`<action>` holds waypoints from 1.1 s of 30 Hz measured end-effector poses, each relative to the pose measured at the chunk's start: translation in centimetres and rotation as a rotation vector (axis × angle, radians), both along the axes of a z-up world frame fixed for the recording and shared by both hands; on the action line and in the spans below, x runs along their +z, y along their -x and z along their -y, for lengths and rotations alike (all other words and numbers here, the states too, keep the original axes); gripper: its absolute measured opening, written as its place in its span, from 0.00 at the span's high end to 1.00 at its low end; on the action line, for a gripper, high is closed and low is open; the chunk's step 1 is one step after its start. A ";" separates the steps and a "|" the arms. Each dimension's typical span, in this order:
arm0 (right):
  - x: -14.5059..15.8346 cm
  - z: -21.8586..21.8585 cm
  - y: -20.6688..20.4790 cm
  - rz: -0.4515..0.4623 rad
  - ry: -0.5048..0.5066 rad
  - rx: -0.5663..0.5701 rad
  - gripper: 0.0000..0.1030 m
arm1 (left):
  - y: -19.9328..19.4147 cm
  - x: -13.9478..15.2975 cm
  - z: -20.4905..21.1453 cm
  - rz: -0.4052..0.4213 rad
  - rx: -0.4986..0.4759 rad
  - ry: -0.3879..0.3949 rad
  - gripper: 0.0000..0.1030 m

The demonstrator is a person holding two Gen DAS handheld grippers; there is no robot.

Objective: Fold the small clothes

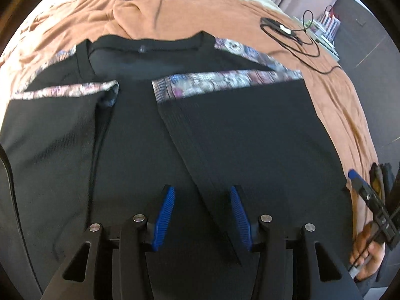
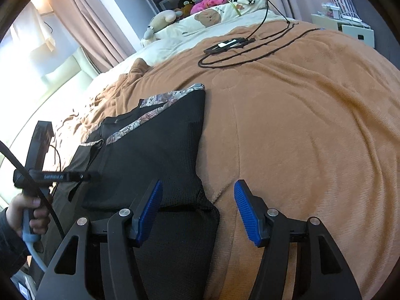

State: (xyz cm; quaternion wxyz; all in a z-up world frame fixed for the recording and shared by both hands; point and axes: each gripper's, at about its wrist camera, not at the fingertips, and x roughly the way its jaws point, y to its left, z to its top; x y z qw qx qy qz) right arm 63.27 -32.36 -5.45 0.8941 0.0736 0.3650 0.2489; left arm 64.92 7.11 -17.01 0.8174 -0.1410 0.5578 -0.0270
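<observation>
The black shirt (image 1: 225, 130) is matt cloth, finely ribbed and mesh-like, with printed floral trim bands. Under it the tan blanket (image 2: 312, 130) looks soft, fuzzy fleece. The left gripper (image 1: 202, 215) and right gripper (image 2: 197, 207) are matt black plastic with 2 ridged blue rubbery pads (image 2: 246, 212) each and shiny metal pins.

A black shirt (image 1: 195, 130) with floral-patterned shoulder bands lies flat on the brown blanket (image 2: 312, 130), collar away, both sides folded inward so they nearly meet mid-body.
</observation>
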 end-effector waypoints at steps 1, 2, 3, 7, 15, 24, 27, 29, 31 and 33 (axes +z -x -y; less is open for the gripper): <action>0.0 0.0 0.0 0.005 0.007 -0.001 0.44 | 0.5 -0.1 0.1 -0.005 0.008 0.013 0.52; 0.1 -0.2 0.1 0.011 0.014 0.001 0.44 | 0.8 -0.1 0.2 -0.010 0.017 0.022 0.52; 0.1 -0.3 0.1 0.018 0.025 0.000 0.44 | 1.2 0.0 0.3 -0.011 0.025 0.035 0.52; 0.0 -1.0 -0.4 -0.023 0.071 -0.030 0.44 | 2.4 0.2 1.5 -0.009 0.029 0.071 0.52; 2.8 0.3 3.2 -0.054 0.124 -0.053 0.44 | 3.2 -0.4 2.5 -0.005 0.062 0.067 0.94; 4.3 2.5 7.0 -0.129 0.058 -0.063 0.44 | 3.8 -0.3 0.6 -0.008 0.091 0.055 0.94; 4.0 2.5 7.7 -0.157 0.057 -0.066 0.44 | 3.7 0.0 1.1 -0.009 0.056 0.024 0.92; 3.9 2.6 8.3 -0.183 0.053 -0.059 0.44 | 3.9 0.2 0.9 -0.019 0.050 0.050 0.89; 3.9 2.5 8.7 -0.201 0.060 -0.047 0.44 | 4.5 0.7 0.6 -0.015 0.054 0.070 0.87; 4.2 2.5 9.6 -0.210 0.068 -0.035 0.44 | 5.2 1.2 0.3 -0.015 0.046 0.094 0.69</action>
